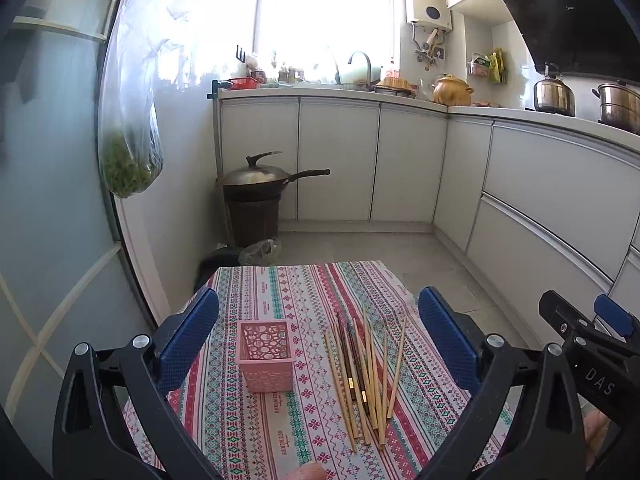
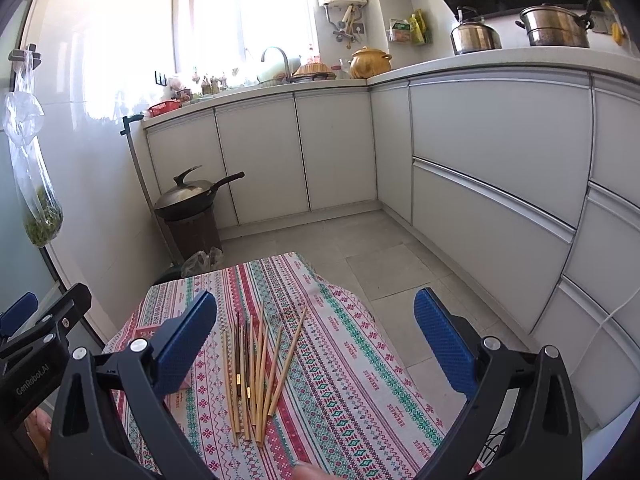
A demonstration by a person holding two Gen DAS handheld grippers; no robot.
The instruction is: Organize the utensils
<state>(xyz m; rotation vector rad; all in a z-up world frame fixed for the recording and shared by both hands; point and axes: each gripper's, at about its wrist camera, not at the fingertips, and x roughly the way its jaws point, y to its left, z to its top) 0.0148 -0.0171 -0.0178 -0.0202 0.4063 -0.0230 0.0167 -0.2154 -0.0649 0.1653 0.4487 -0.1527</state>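
A pink perforated utensil basket [image 1: 266,354] stands upright on the patterned tablecloth [image 1: 304,284]. To its right lies a loose pile of chopsticks [image 1: 366,376], mostly pale wood with a few dark ones among them. My left gripper [image 1: 320,340] hovers above the table, open, with nothing between its blue pads. The right gripper [image 1: 588,332] shows at the right edge of the left wrist view. In the right wrist view the chopsticks [image 2: 258,372] lie between the wide-open fingers of my right gripper [image 2: 316,340]; the basket is mostly hidden behind its left pad [image 2: 186,342].
The small table's tablecloth [image 2: 340,360] drops off to tiled floor [image 2: 360,248] ahead and right. White cabinets [image 1: 340,160] line the far and right sides. A lidded wok [image 1: 260,180] sits on a dark bin in the corner. A bag of greens [image 1: 128,120] hangs at left.
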